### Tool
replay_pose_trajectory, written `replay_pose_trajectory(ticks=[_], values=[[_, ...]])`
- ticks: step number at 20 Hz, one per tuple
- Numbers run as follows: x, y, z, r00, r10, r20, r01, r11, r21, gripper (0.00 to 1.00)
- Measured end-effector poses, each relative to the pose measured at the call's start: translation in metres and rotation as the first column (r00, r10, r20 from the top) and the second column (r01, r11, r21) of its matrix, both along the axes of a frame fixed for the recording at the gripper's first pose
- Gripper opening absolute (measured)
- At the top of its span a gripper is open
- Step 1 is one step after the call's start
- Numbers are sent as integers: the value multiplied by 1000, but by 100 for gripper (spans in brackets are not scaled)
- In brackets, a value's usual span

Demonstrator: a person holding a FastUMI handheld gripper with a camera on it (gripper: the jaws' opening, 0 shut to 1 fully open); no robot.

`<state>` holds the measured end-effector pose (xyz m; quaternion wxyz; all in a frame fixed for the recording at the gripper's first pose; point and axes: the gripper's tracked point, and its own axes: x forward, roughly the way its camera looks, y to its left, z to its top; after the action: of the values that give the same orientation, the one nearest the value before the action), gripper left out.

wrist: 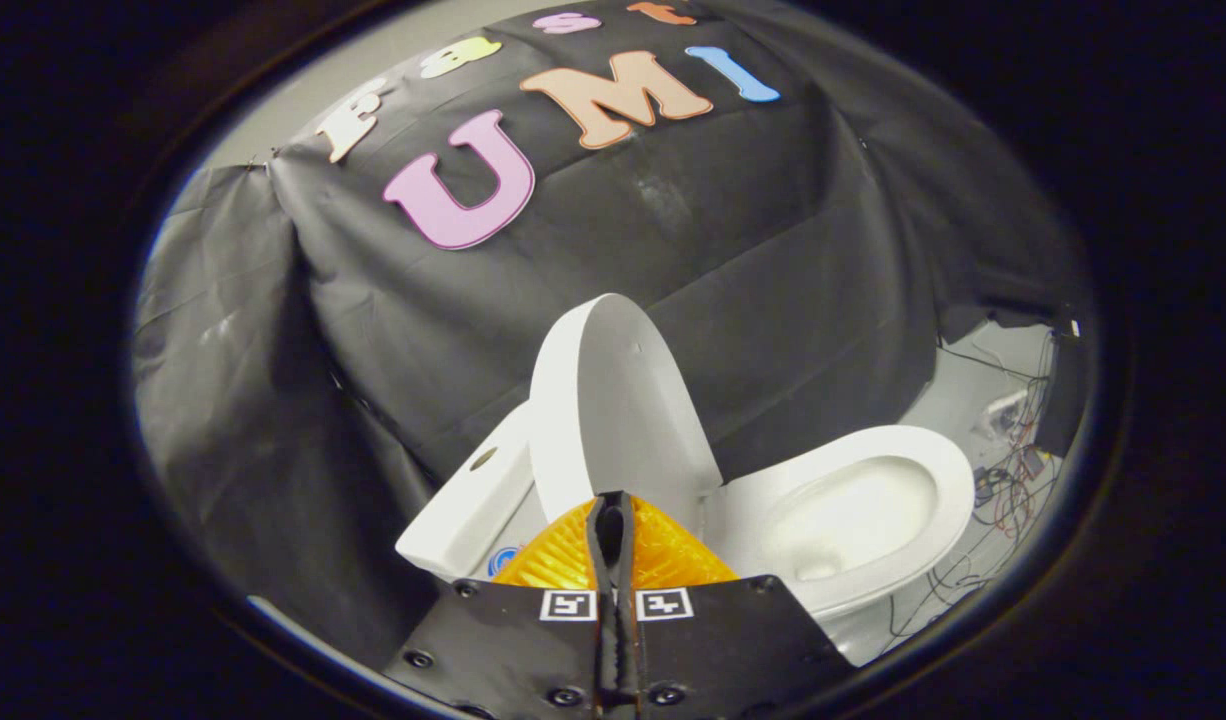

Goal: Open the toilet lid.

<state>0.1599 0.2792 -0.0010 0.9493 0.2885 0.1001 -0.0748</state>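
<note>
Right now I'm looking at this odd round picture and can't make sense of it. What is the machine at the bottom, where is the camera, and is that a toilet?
The camera rides on a hand-held two-finger gripper and looks forward along its fingers; a person carries it, no robot arm. The fisheye lens bends everything round. The fingers are pressed together and hold nothing. Just beyond them stands a white ceramic toilet, seen tilted. Its white oval lid is raised, leaning back toward the white tank, so the open bowl shows. Black cloth behind is the booth's wall. Loose cables lie on the floor past the bowl.

Toilet lid [613, 400] raised beyond gripper's [613, 510] closed fingers.
</note>
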Motion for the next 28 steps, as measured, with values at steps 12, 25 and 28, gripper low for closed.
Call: replay_pose_trajectory(ticks=[12,25,28], values=[[38,81,2,992,91,-90,-109,967,-230,0],[43,99,2,990,54,-131,-95,938,-333,1],[42,97,2,991,54,-120,-92,937,-338,2]])
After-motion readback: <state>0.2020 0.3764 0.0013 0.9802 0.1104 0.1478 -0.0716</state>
